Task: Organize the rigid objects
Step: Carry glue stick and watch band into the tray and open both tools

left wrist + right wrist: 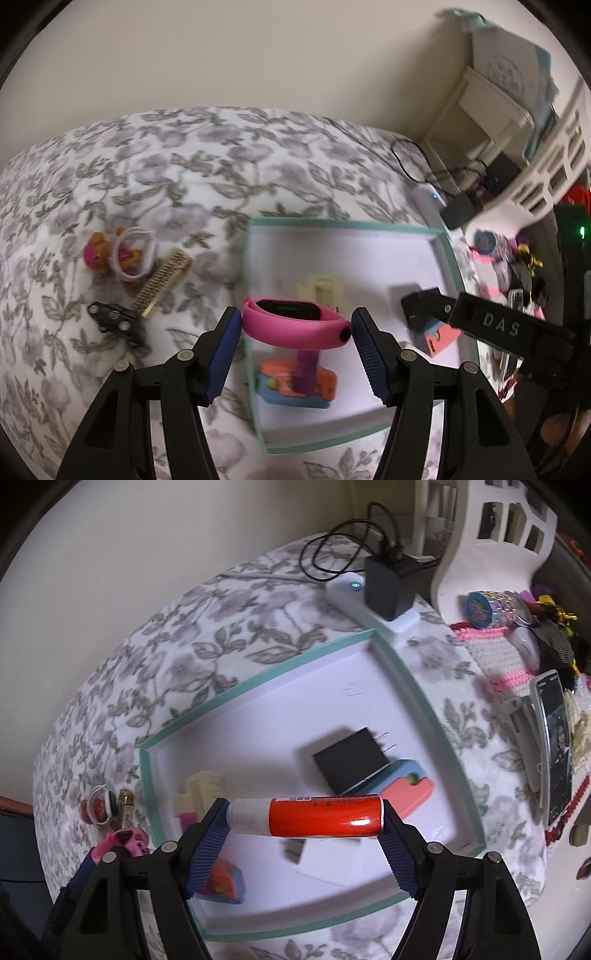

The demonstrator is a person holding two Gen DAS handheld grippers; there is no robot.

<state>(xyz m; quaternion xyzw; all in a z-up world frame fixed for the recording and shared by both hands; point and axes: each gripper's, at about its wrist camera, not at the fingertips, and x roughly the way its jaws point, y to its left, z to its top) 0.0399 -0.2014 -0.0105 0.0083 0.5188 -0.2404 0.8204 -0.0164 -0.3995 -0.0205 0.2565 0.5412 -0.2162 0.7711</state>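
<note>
My left gripper (295, 326) is shut on a pink wristband watch (291, 325), held crosswise between the blue pads above the left wall of a teal-rimmed white tray (255, 266). My right gripper (304, 818) is shut on a red glue stick (314, 816) with a white cap, gripped end to end over the same tray (258, 672). In the tray lie a black charger block (351, 760), a cream comb piece (201, 790), and orange-and-blue toys (295, 384). The right gripper's black body (491, 325) reaches in from the right in the left wrist view.
On the floral bedspread left of the tray lie a pink bear toy (98, 254), a white ring (135, 254), a gold comb (162, 284) and a black toy car (114, 317). A power strip with black adapter (388, 587), a phone (556, 746) and a white basket (491, 535) are at right.
</note>
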